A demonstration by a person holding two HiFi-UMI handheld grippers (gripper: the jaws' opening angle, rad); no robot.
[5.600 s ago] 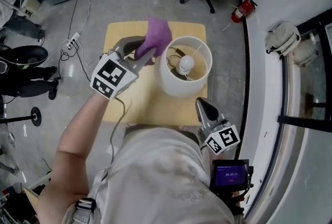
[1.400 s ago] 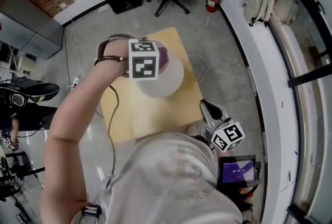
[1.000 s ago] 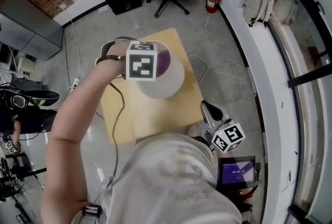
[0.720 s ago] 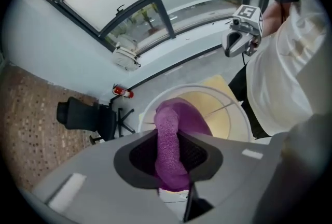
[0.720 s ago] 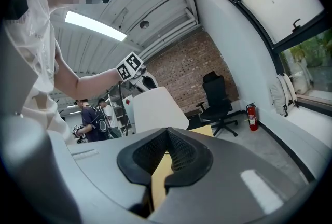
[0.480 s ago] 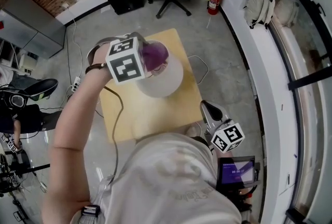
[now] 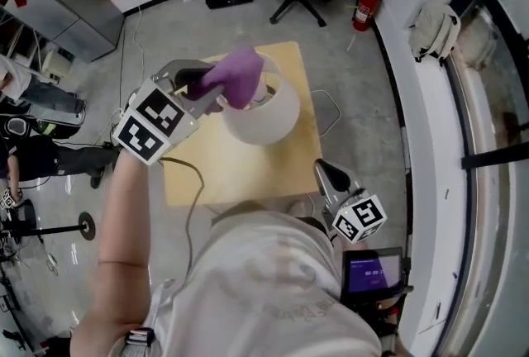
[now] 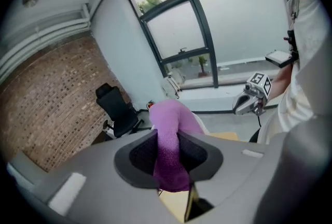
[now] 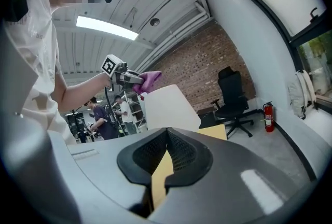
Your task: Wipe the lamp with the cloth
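Cloth (image 8: pixel 171 129) — purple and bunched — is pinched between the jaws of my left gripper (image 7: pixel 208 88). The pads press it from both sides, and its free end flops out past the tips. I hold it up at the top rim of the lamp (image 7: pixel 269 114), on the shade's far left side as the head view shows it. I cannot tell whether the cloth touches the white shade. The lamp stands on a pale wooden table (image 7: pixel 207 178). My right gripper (image 9: pixel 166 137) has its jaws pressed together on nothing, and it hangs on the near side of the lamp, well apart from it. Each gripper's cube carries black-and-white square markers. A small screen (image 7: pixel 369 273) to the lamp's near right glows purple — its figures are too small to read.
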